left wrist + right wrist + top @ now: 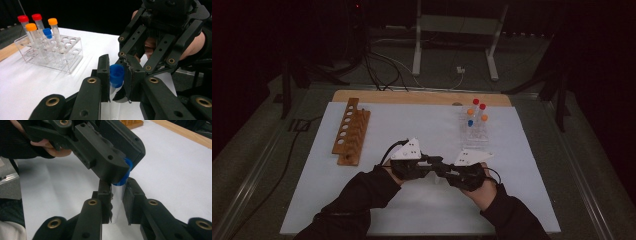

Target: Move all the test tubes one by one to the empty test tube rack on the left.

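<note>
The left claw (116, 75) pinches the blue cap (116, 75) of a clear tube (117, 202), while the right claw (117, 200) clamps the tube's body just below the cap. Both claws meet above the white tabletop (422, 200); a clear rack (50, 53) stands beyond.

Bare white mat (422, 125) lies open between wooden rack (349, 131) left and clear tube rack (475, 127) right.
</note>
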Action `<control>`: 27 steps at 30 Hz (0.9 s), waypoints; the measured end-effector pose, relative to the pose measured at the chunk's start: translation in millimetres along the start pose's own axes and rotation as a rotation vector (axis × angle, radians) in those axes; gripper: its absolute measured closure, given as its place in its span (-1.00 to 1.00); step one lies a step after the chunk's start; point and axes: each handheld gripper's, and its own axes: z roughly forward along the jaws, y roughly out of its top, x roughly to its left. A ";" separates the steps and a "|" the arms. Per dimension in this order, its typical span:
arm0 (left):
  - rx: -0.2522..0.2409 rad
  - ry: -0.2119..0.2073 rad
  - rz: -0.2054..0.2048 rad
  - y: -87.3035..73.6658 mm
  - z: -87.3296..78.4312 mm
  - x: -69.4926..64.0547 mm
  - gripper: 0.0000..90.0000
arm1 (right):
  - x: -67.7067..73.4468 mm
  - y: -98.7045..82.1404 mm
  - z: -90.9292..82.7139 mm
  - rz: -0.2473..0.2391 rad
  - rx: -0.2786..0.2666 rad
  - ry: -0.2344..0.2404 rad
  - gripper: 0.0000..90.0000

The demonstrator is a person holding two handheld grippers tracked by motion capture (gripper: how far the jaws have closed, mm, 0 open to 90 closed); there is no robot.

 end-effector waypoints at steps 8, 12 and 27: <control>-0.007 0.032 0.000 2.1 -7.4 3.5 0.73 | -2.5 -1.4 -2.8 0.016 -0.036 0.015 0.36; -0.007 0.054 -0.007 2.4 -14.3 7.7 0.73 | -3.1 -1.9 -4.2 0.011 -0.045 0.008 0.20; 0.001 0.179 -0.065 -3.9 -55.1 35.8 0.73 | -7.6 -6.4 -8.5 0.054 -0.093 -0.005 -0.76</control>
